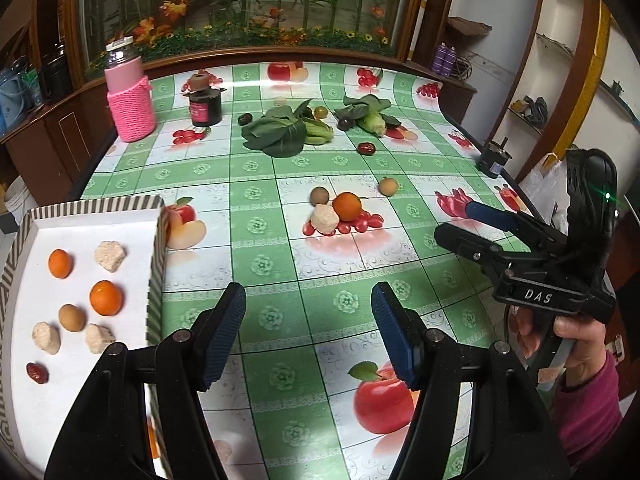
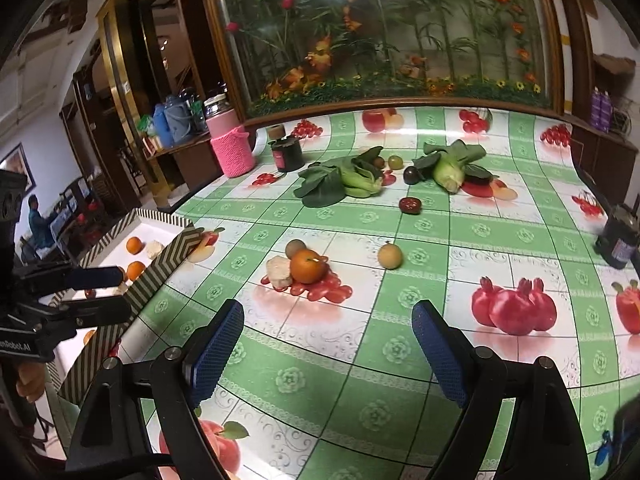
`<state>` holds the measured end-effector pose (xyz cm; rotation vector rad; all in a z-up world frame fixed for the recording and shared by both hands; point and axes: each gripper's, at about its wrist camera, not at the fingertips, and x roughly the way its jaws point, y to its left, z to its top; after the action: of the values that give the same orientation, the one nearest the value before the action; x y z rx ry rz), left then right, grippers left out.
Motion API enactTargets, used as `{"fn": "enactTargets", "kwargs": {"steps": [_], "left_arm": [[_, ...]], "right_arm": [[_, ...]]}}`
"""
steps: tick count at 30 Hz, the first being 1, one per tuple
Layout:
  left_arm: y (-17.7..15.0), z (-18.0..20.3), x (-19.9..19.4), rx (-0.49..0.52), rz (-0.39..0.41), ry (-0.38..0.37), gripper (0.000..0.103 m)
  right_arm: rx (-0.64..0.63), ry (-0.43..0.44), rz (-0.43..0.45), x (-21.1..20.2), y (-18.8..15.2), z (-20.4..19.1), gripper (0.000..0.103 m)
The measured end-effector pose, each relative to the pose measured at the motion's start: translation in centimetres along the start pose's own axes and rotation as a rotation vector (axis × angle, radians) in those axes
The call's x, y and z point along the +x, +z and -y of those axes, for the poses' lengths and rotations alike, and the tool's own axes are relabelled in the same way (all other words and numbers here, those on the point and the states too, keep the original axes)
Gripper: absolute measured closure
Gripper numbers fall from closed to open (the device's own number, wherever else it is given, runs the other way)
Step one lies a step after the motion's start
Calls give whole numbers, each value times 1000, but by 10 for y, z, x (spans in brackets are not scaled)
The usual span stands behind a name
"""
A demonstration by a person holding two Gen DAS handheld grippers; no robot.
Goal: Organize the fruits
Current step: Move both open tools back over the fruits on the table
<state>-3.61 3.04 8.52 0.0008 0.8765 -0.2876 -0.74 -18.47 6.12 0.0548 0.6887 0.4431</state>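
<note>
A white tray with a striped rim (image 1: 157, 248) sits at the table's left. It holds two oranges (image 1: 105, 298), beige chunks, a brown round fruit and a red date. At mid-table an orange (image 1: 347, 206) touches a beige chunk (image 1: 325, 219) and a brown fruit (image 1: 320, 196). A tan fruit (image 1: 387, 186) and a dark red fruit (image 1: 366, 148) lie apart. My left gripper (image 1: 308, 332) hovers open and empty beside the tray. In the right wrist view my right gripper (image 2: 328, 348) stands wide open and empty, short of the orange (image 2: 307, 266); the tray (image 2: 172, 256) is to its left.
Leafy greens (image 1: 280, 132), a corn cob (image 1: 372, 122), a dark jar (image 1: 205, 108) and a pink knitted bottle (image 1: 130, 96) stand at the back. A small black device (image 1: 493, 160) sits by the table's right edge. A person's hand (image 1: 580, 340) holds the right gripper.
</note>
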Motion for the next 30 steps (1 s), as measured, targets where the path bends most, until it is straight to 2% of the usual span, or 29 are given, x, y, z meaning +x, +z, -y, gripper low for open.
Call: {"fn": "enactTargets", "kwargs": {"steps": [10,15,20,24,30], "left_arm": [[0,-6,12,-18,-14,23,39],[-1,-10,19,-13,-29,35,39],[0,-12,35,-3,-60,36,39],[6,-8,48,15,-78,20,39],[24,0,78,54,-97,-3,39]], "right_arm": [[28,-18,5,-6,1,19,15],[9,-55,8,-7,0,26,15],[-15,-89,-49,4,0,31,15],[-29,-57,-85,14,3,28,16],[-21,-104,-92,20,9,38,16]]}}
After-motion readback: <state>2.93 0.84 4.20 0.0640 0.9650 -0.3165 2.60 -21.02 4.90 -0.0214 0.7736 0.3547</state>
